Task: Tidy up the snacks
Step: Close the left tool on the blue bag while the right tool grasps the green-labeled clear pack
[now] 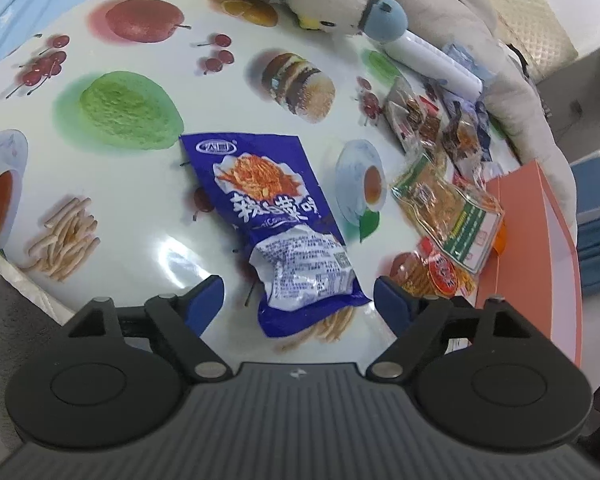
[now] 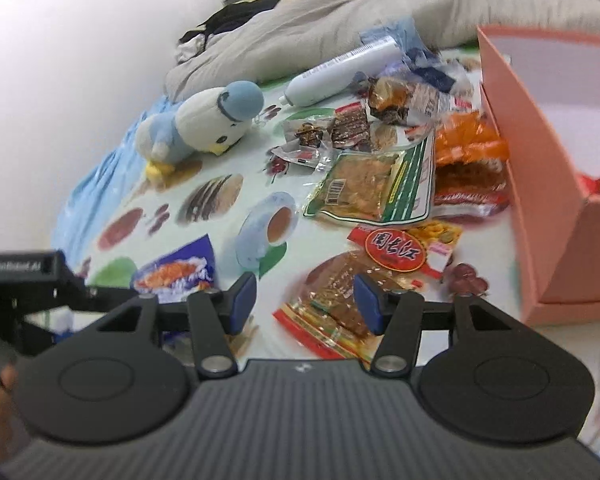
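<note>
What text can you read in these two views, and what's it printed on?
"SenRobot.AI": white letters, slightly blurred, on the black body of the left gripper.
"周长江": red round label on the red-edged snack packet.
Blue snack bag: large white Chinese characters seen upside down, not surely readable; back print too small.
White tube: print blurred.

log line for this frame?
left tool: open over blue snack bag | right tool: open over red-label packet | pink box: open
</note>
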`<state>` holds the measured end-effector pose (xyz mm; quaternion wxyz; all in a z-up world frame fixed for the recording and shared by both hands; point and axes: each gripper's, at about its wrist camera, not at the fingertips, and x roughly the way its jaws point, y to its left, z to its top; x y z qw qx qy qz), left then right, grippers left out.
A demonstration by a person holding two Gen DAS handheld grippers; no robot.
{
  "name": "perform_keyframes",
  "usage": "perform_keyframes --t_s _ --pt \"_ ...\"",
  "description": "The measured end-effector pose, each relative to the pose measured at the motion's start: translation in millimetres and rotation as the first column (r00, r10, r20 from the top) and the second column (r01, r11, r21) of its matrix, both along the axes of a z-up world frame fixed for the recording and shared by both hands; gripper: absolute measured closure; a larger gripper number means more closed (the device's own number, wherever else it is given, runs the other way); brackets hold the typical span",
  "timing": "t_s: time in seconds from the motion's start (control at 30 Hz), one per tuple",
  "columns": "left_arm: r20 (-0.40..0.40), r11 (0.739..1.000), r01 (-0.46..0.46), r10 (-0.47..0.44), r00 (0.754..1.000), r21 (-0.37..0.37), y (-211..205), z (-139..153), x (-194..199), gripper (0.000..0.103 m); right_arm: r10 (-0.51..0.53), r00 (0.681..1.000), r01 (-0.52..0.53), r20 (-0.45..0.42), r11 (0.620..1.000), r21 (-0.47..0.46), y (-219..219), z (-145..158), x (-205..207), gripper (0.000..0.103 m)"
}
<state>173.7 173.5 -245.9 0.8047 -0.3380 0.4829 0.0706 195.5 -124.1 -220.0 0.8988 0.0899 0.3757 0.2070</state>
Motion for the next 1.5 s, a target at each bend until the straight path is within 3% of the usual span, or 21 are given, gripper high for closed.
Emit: perform_keyframes --t_s 0.17,0.4,0.63,0.73,1.0,1.23,1.3,1.4,1.47,1.5 --pt "-0.021 0.999 -0.033 0.033 0.999 -0.006 5.8 -8.3 8.8 0.017 -0.099 0.993 0.103 -0.058 0.991 0.085 -2.2 -15.0 27.3 0.047" --pt "-0.028 0.999 -0.039 0.040 0.999 0.030 6.5 -16.0 15.3 0.017 -0.243 0.969 0.243 -0.035 0.970 -0.004 -12.5 -16.7 52.4 0.047" --pt "-0.014 0.999 -0.005 0.005 1.000 0.054 -5.3 -26.4 23.4 0.017 -0.288 0.957 0.291 0.037 0.948 -0.126 -6.3 -21.9 67.5 0.047" --pt "-0.004 0.996 0.019 -0.018 1.000 0.092 -9.3 -27.2 28.4 0.017 -0.323 0.945 0.327 0.050 0.936 -0.127 -6.2 -22.3 74.4 0.047" --pt "-0.027 0.981 0.103 -0.100 0.995 0.165 -20.0 -31.4 41.9 0.018 -0.254 0.966 0.259 0.055 0.956 -0.139 4.8 -32.3 94.9 0.047" --pt "-0.039 0.976 0.116 -0.111 0.993 0.183 -20.3 -33.8 46.4 0.022 -0.193 0.981 0.196 0.034 0.962 -0.190 14.3 -46.6 108.3 0.046" --pt "-0.041 0.976 0.118 -0.112 0.993 0.181 -18.8 -34.0 46.7 0.024 -0.178 0.983 0.183 0.042 0.963 -0.196 17.8 -46.5 107.8 0.049" --pt "-0.039 0.974 0.134 -0.129 0.991 0.184 -19.7 -32.8 47.7 0.034 -0.109 0.992 0.123 0.068 0.959 -0.257 29.2 -48.5 106.9 0.063" --pt "-0.042 0.974 0.138 -0.133 0.990 0.178 -19.7 -32.3 48.9 0.039 -0.086 0.993 0.107 0.085 0.948 -0.299 33.9 -48.7 105.2 0.093" --pt "-0.043 0.974 0.143 -0.138 0.990 0.178 -20.0 -31.8 49.6 0.040 -0.074 0.995 0.091 0.069 0.949 -0.303 35.0 -49.6 106.1 0.093"
